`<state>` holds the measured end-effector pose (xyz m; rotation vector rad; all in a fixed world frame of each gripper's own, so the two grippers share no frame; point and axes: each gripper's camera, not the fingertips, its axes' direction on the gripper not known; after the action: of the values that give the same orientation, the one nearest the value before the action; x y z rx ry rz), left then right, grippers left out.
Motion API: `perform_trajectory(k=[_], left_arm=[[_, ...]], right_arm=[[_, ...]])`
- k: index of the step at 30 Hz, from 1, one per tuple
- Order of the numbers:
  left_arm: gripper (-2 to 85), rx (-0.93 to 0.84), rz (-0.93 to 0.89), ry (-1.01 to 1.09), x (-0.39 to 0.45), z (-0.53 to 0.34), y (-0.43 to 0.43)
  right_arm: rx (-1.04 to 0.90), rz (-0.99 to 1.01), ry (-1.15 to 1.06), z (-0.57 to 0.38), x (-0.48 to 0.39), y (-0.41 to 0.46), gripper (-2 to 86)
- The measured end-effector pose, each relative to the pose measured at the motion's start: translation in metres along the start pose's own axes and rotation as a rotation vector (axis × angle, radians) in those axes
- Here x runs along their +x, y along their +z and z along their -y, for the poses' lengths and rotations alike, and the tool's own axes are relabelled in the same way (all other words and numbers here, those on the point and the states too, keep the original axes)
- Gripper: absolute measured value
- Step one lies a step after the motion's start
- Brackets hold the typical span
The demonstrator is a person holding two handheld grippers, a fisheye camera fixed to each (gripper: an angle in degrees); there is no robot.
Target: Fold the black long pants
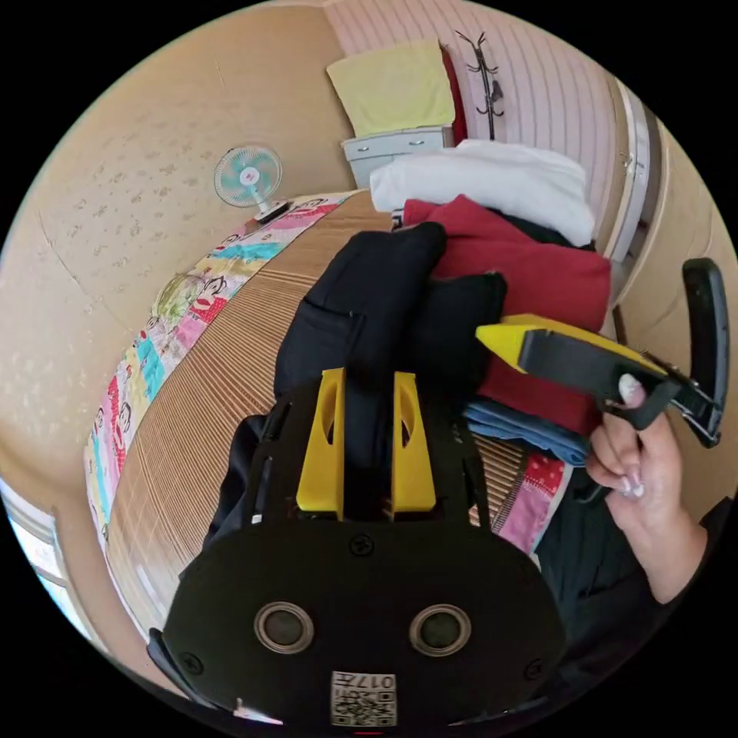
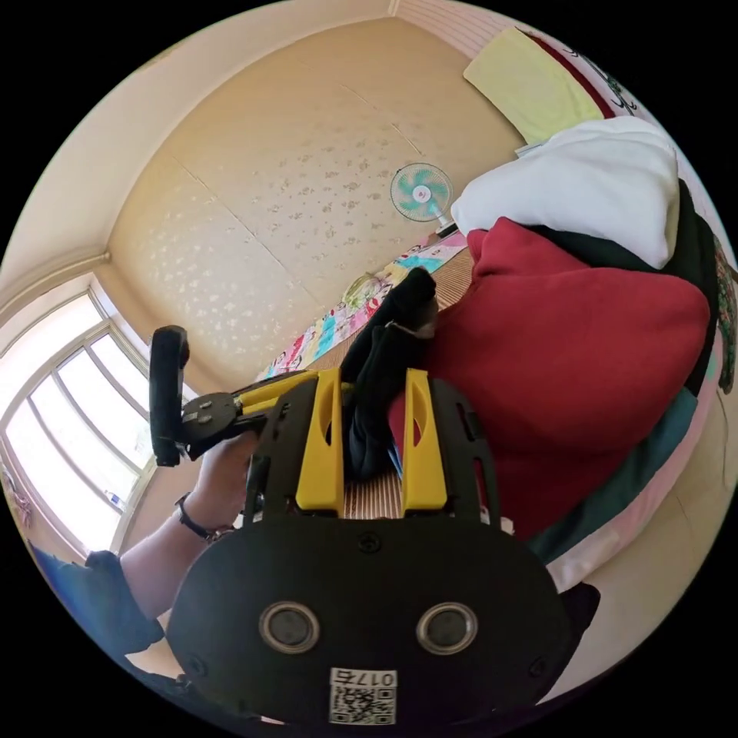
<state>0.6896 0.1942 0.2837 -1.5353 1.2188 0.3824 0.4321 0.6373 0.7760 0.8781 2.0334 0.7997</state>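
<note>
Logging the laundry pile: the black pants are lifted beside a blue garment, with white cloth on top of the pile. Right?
Not blue. In the left gripper view, the black pants rest against a red garment; white cloth does top the pile.

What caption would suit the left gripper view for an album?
A hand-held gripper holds black pants over a striped mat, beside a pile of clothes.

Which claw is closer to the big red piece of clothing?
The right claw. It sits right beside the red garment, black pants between its jaws. The left claw grips the pants farther out over the woven mat.
</note>
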Motion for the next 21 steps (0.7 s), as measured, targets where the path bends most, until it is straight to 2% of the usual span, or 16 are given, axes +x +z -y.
perform_trajectory(k=[4, 9, 11, 13, 17, 21], left_arm=[[5.2, 0.052, 0.004, -0.086, 0.01, -0.001, -0.003], [4.7, 0.224, -0.104, -0.375, -0.054, -0.041, -0.094], [4.5, 0.386, -0.085, -0.483, -0.086, -0.084, -0.181], [4.4, 0.49, -0.015, -0.512, -0.104, -0.115, -0.252], [4.5, 0.696, 0.058, -0.583, -0.158, -0.171, -0.408], [4.7, 0.777, 0.078, -0.541, -0.196, -0.185, -0.519]], right_arm=[[-0.074, -0.011, -0.029, 0.015, -0.002, 0.006, 10.1], [-0.125, -0.113, -0.147, 0.04, -0.041, 0.0, 6.8], [-0.042, -0.089, -0.144, 0.051, -0.061, -0.031, 6.1], [0.121, 0.037, -0.162, 0.07, -0.093, -0.089, 5.5], [0.285, 0.197, -0.23, 0.111, -0.152, -0.156, 5.0], [0.428, 0.29, -0.361, 0.163, -0.242, -0.205, 4.8]])
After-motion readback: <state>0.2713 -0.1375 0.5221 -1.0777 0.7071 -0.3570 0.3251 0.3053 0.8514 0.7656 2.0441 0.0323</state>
